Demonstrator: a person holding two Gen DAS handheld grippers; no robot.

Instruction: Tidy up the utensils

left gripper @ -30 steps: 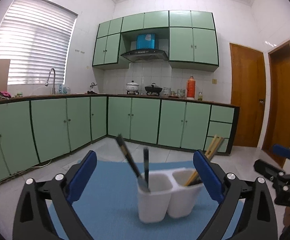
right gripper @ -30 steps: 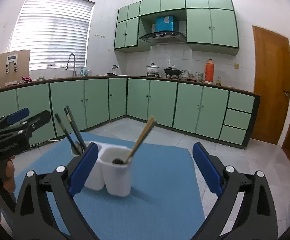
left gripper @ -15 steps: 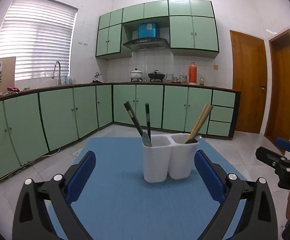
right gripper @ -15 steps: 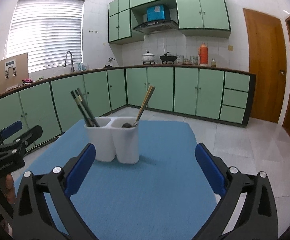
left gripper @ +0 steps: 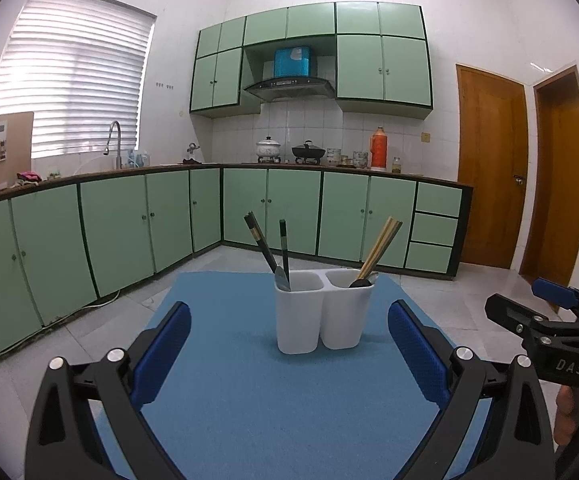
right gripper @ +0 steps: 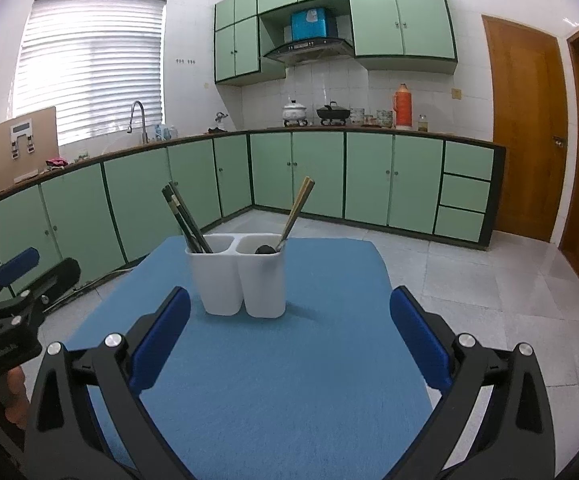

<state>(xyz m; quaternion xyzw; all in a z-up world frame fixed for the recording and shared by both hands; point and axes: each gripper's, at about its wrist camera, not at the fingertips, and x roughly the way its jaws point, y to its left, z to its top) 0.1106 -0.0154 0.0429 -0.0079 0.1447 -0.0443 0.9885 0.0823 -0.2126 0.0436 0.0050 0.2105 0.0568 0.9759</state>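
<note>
A white two-compartment utensil holder [left gripper: 323, 312] [right gripper: 236, 276] stands on a blue mat [left gripper: 273, 400] [right gripper: 285, 380]. Its left compartment holds dark-handled utensils [left gripper: 263, 246] [right gripper: 183, 216]. Its right compartment holds wooden chopsticks [left gripper: 379, 246] [right gripper: 299, 208] and a dark spoon [right gripper: 265, 249]. My left gripper [left gripper: 289, 354] is open and empty, well short of the holder. My right gripper [right gripper: 289, 344] is open and empty too, near the holder's front. Each gripper shows at the edge of the other's view, the right gripper [left gripper: 545, 312] and the left gripper [right gripper: 25, 280].
Green base cabinets [left gripper: 137, 220] run along the far walls under a dark counter with a sink tap [left gripper: 114, 140], pots [left gripper: 308, 151] and an orange flask [left gripper: 379, 148]. Wooden doors [left gripper: 489, 168] stand at the right. Tiled floor surrounds the mat.
Both grippers have drawn back and levelled out from the holder, which now looks farther off in each view. Both stay open and empty.
</note>
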